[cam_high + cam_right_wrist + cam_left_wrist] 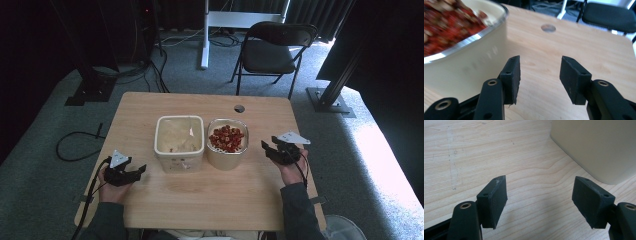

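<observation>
- Tub of red bits, mid bench, just beside right claw: prob heavyish, rigid, slick walls; grip by metal rim.
- Right claw gaping, holds nothing.
- Left claw parted, empty, near cream tub.

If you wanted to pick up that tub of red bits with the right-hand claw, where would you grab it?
Probably at the rim of the tub of red bits on its right-hand wall, coming in from the right, where the right gripper already waits open. One jaw inside, one outside: the tub looks too wide to span, and it stands upright and full, so keep it level.
</observation>
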`<action>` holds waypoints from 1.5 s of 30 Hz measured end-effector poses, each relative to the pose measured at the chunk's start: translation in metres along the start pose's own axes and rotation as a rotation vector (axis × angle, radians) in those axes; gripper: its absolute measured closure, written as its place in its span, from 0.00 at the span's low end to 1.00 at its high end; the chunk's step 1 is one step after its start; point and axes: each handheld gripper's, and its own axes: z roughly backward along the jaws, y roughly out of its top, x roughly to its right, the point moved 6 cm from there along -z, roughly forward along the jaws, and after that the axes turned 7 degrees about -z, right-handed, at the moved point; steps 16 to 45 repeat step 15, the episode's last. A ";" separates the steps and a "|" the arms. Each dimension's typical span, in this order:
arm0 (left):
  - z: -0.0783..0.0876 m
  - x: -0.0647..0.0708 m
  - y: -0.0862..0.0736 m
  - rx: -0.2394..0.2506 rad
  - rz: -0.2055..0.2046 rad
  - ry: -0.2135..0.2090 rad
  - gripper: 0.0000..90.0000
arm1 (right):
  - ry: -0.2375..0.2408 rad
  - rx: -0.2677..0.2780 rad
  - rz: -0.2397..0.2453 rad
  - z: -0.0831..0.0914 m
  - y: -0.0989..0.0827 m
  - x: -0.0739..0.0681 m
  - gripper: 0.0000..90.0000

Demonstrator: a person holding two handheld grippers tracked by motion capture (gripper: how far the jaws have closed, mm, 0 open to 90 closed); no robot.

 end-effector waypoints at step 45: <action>-0.005 0.001 -0.001 -0.021 -0.011 -0.004 0.32 | -0.015 -0.049 -0.044 -0.016 -0.017 0.018 0.56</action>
